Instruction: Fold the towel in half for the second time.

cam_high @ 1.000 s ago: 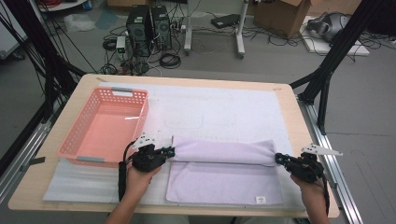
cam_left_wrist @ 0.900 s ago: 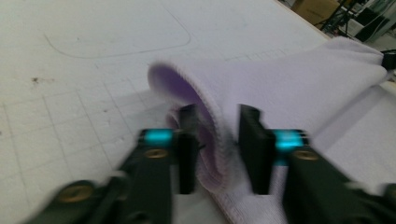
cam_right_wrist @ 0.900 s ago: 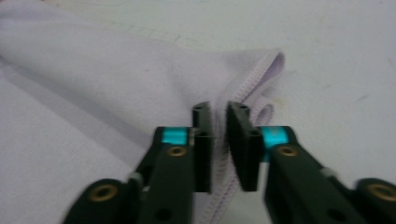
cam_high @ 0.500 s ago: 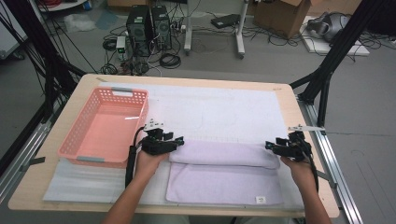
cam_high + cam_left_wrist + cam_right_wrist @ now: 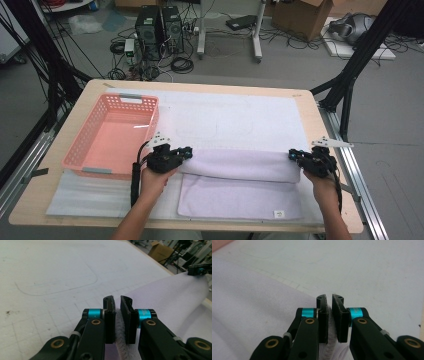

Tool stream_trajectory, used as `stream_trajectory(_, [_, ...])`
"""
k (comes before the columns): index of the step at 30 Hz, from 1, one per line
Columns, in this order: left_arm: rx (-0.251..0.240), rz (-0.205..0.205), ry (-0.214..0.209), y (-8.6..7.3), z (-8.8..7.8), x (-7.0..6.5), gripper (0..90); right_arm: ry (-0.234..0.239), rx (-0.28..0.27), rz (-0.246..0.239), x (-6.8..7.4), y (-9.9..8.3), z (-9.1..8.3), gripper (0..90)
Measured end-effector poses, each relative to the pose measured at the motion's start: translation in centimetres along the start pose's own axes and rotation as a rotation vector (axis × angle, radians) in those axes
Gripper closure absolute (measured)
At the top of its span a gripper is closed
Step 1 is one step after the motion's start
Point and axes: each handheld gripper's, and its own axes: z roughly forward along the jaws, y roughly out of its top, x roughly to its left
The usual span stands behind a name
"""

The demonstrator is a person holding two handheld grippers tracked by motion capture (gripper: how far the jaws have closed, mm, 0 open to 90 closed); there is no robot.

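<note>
The left tool [image 5: 118,315] has just closed its jaws on the folded edge of the lavender towel [image 5: 240,182], and the right tool [image 5: 329,315] has just done the same at the opposite end; terry cloth shows between both pairs of pads. The towel stretches between the two tools on the white mat [image 5: 235,117] covering the worktop [image 5: 327,150]. The fold looks midway: next, both ends probably need carrying together, level and taut. A pink basket [image 5: 112,137] sits just beyond the left tool. The towel's small corner label [image 5: 280,213] is too small to read.
</note>
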Motion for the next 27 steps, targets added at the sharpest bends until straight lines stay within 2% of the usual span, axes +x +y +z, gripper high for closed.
stream_trajectory(3, [-0.001,0.010,-0.014,-0.8,-1.0,-0.5,81.9,0.006,-0.050,-0.019,0.9,-1.0,-1.7,83.1])
stream_trajectory(8, [-0.002,0.022,-0.028,-1.9,-2.5,-1.5,81.1,0.024,-0.095,-0.018,2.2,-3.0,-3.6,83.0])
stream_trajectory(13, [0.017,0.026,-0.041,-3.3,-3.7,-2.6,80.1,0.036,-0.095,-0.008,3.1,-4.5,-5.0,83.0])
stream_trajectory(15, [0.020,0.031,-0.045,-3.8,-4.1,-3.0,76.9,0.035,-0.087,-0.003,3.3,-5.1,-5.5,83.0])
stream_trajectory(17, [0.025,0.026,-0.035,-4.1,-4.6,-3.3,65.6,0.028,-0.069,-0.007,3.6,-5.7,-6.0,81.7])
stream_trajectory(18, [0.023,0.022,-0.031,-4.2,-4.9,-3.3,58.5,0.027,-0.063,-0.015,3.7,-5.9,-6.2,78.8])
stream_trajectory(20, [0.006,0.018,-0.005,-4.3,-5.5,-3.2,51.9,0.014,-0.074,0.011,3.7,-6.2,-6.8,66.2])
stream_trajectory(22, [0.004,-0.005,0.002,-4.4,-5.9,-3.1,49.1,0.018,-0.109,0.064,3.5,-6.3,-7.5,59.5])
stream_trajectory(24, [0.013,-0.015,0.005,-4.7,-6.1,-3.0,48.4,0.025,-0.117,0.081,3.5,-6.3,-7.7,55.1])
stream_trajectory(27, [0.041,-0.020,0.009,-5.0,-5.5,-3.1,48.7,0.014,-0.060,0.069,4.0,-6.6,-6.7,51.4])
